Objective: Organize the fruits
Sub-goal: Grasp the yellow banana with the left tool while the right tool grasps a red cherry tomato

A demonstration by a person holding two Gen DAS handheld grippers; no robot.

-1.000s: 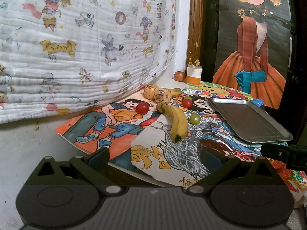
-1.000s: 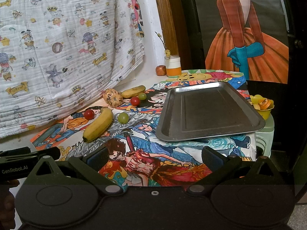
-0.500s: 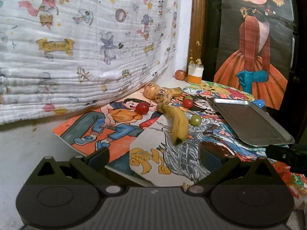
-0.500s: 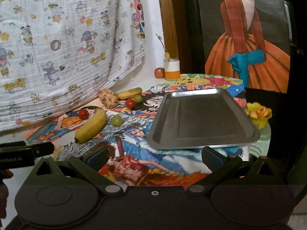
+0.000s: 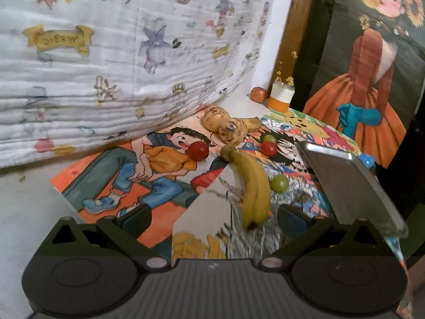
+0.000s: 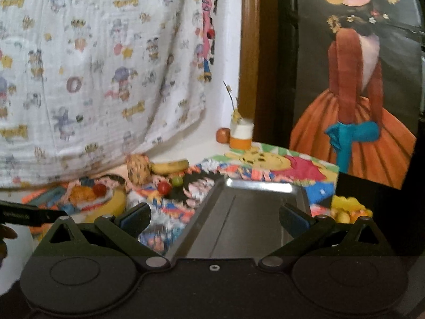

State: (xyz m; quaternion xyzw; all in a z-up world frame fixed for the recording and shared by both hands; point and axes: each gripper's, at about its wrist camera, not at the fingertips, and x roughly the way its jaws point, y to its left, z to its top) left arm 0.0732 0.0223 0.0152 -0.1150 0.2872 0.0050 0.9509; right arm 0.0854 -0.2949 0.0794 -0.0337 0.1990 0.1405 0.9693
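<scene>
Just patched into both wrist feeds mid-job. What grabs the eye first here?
The yellow banana lies on the bright cartoon posters, right ahead of the open left gripper, with a green grape beside it and a red cherry tomato further back. The bare metal tray fills the view between the open right gripper's fingers. Behind, a printed cloth hangs on the wall.

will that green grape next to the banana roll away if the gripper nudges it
Probably: the green grape looks round and smooth, lying loose on flat paper posters. It sits apart from the banana, so little would stop it. Likely light and soft, so squeeze gently.
</scene>
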